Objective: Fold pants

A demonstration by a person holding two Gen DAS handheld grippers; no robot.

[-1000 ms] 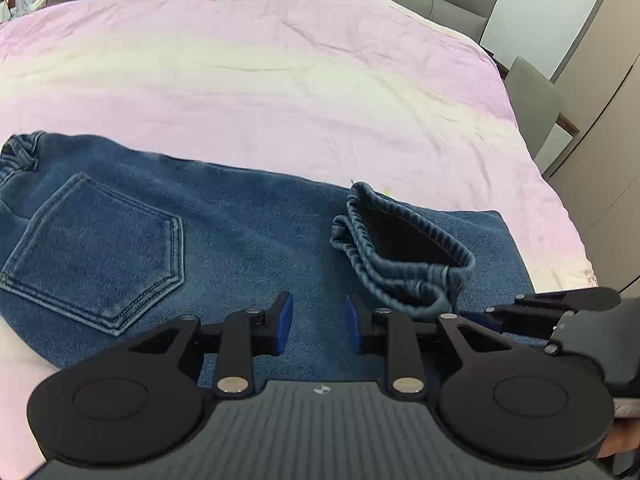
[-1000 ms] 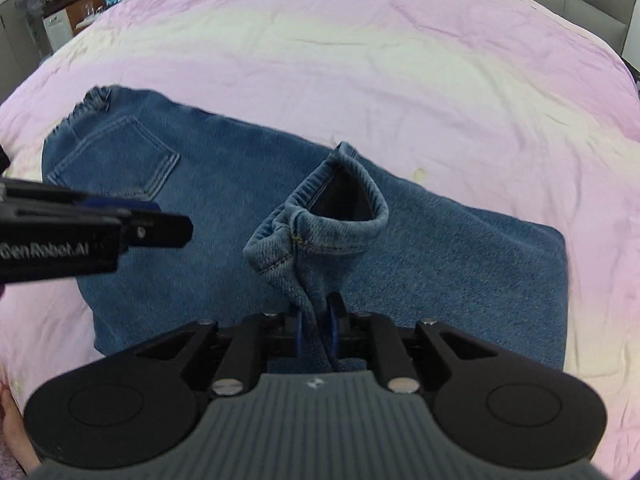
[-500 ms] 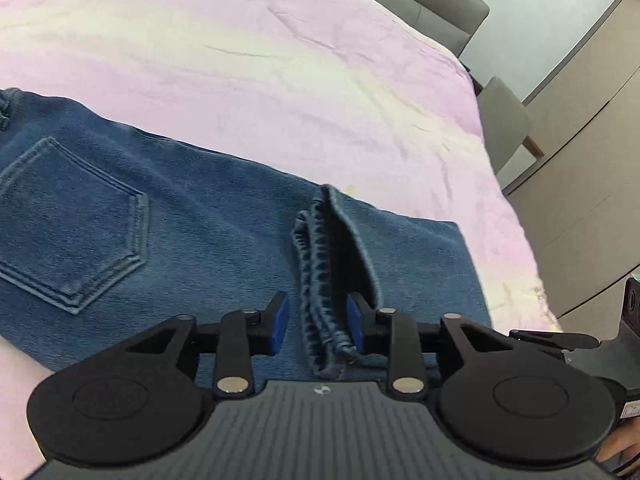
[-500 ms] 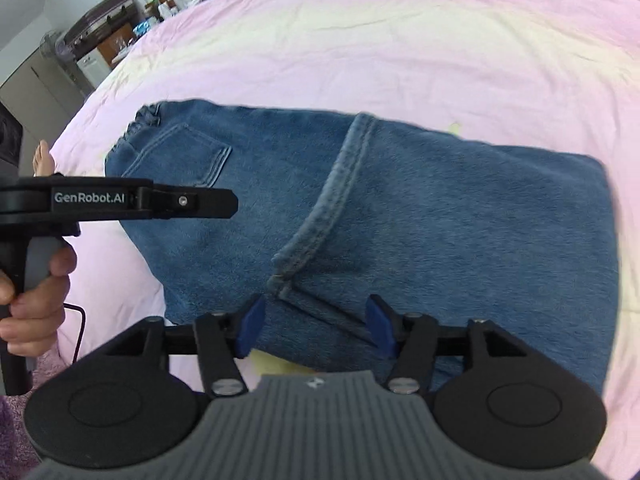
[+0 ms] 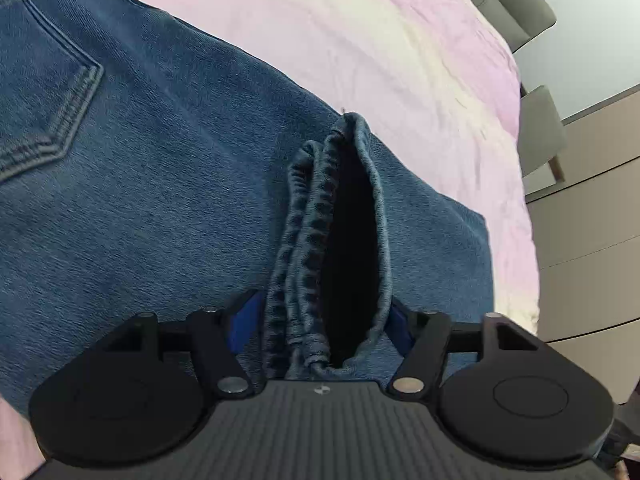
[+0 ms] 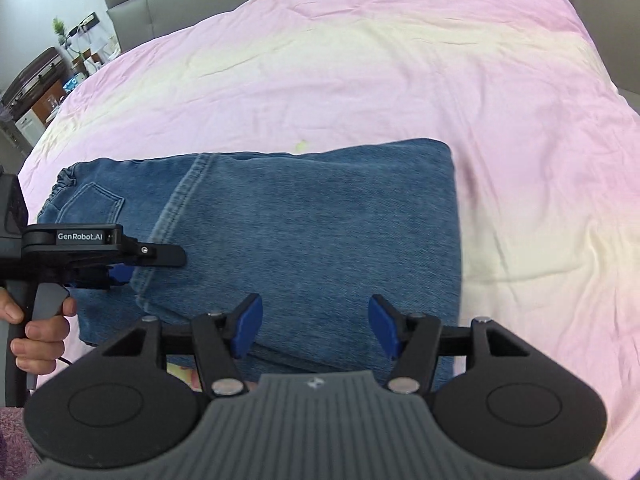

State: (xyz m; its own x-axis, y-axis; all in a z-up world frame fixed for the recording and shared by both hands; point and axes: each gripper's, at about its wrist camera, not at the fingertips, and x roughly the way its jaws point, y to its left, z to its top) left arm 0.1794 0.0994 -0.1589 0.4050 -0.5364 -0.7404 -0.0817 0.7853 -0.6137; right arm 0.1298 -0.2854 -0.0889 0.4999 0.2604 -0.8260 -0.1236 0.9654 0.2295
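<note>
Blue denim pants [image 6: 304,220] lie folded on the pink bed cover, waistband and back pocket [image 6: 100,204] at the left. In the left wrist view the leg hem [image 5: 340,248] stands up as an open cuff between the fingers of my left gripper [image 5: 320,320], whose jaws are wide apart around the hem and not pinching it. The back pocket [image 5: 44,92] is at the left. My right gripper [image 6: 316,328] is open and empty above the near edge of the pants. The left gripper [image 6: 120,260] shows at the left of the right wrist view, at the hem.
The pink and cream bed cover [image 6: 400,64] spreads around the pants. A grey headboard [image 6: 168,4] stands at the back, with shelves [image 6: 40,92] at far left. A grey chair [image 5: 540,128] and beige cabinets [image 5: 592,220] stand to the right of the bed.
My right gripper let go of the hem, opened wide and drew back. My left gripper moved in over the hem, which now sits between its open fingers. The hem lies lower.
</note>
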